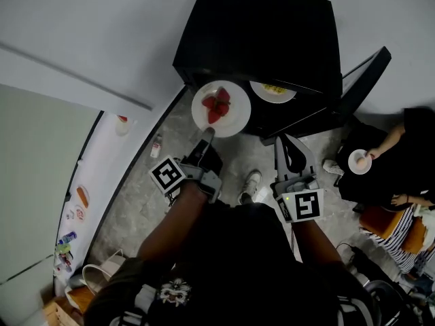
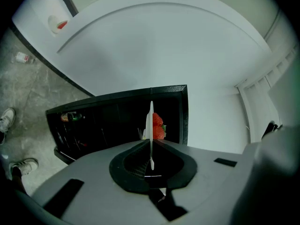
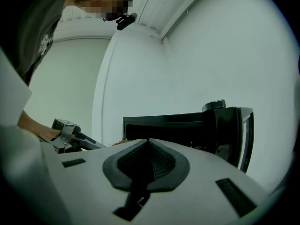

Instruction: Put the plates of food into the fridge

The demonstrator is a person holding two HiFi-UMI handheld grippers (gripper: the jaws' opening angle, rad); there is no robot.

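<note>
Left gripper (image 1: 206, 136) is pinching the strawberry plate (image 1: 236, 117) by its rim, right at the open fridge (image 1: 272, 39). Right gripper (image 3: 148, 143) is pressed together, empty. I'd hold it level and slide it in slowly beside the other plate (image 1: 272, 94).

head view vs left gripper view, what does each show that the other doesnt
Only the head view: the right gripper, a second plate with yellow food in the black fridge, and a seated person holding a bowl. Only the left gripper view: the strawberry plate seen edge-on, its rim pinched between the jaws. Both: the left gripper, the strawberry plate and the fridge.
</note>
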